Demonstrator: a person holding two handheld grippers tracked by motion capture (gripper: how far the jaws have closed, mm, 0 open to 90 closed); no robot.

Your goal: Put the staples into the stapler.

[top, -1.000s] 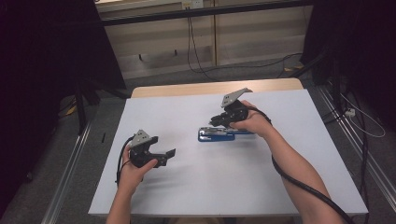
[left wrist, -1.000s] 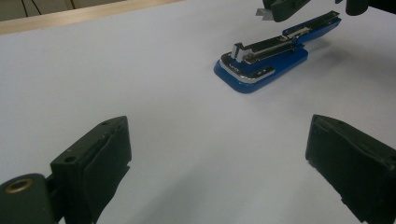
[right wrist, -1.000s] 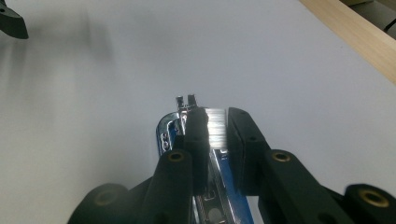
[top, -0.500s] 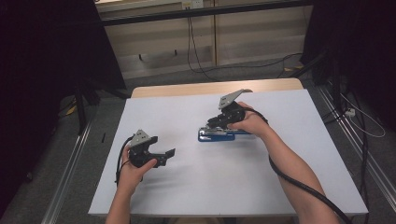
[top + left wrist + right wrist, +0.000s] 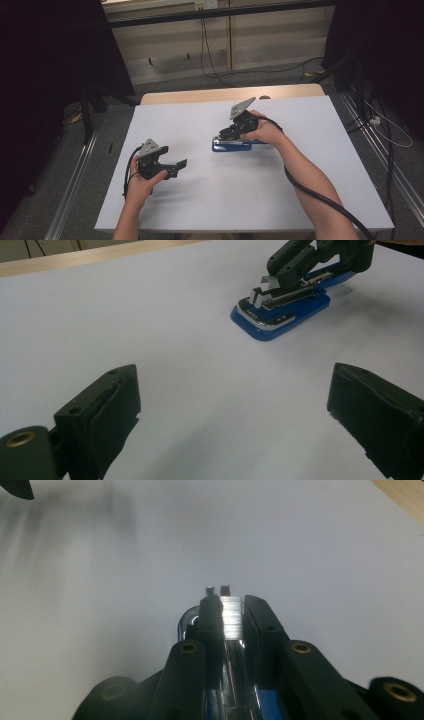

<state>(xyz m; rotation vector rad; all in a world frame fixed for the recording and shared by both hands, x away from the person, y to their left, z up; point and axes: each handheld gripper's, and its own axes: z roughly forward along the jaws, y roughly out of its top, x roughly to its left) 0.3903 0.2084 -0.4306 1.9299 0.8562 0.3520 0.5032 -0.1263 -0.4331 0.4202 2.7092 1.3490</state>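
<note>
text: none legible | stapler point(image 5: 280, 315): marking on base (too blurred)

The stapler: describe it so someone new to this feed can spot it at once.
Start at the white table and look to the middle, toward its far side. The stapler lies flat there, with the right gripper shut on its metal top. It is the sole blue thing on the table, with a shiny silver front.

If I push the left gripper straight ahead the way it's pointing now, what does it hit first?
Probably the blue stapler: it lies ahead of the open left gripper, a little off to one side, with bare white table between. The right gripper is clamped on it.
</note>
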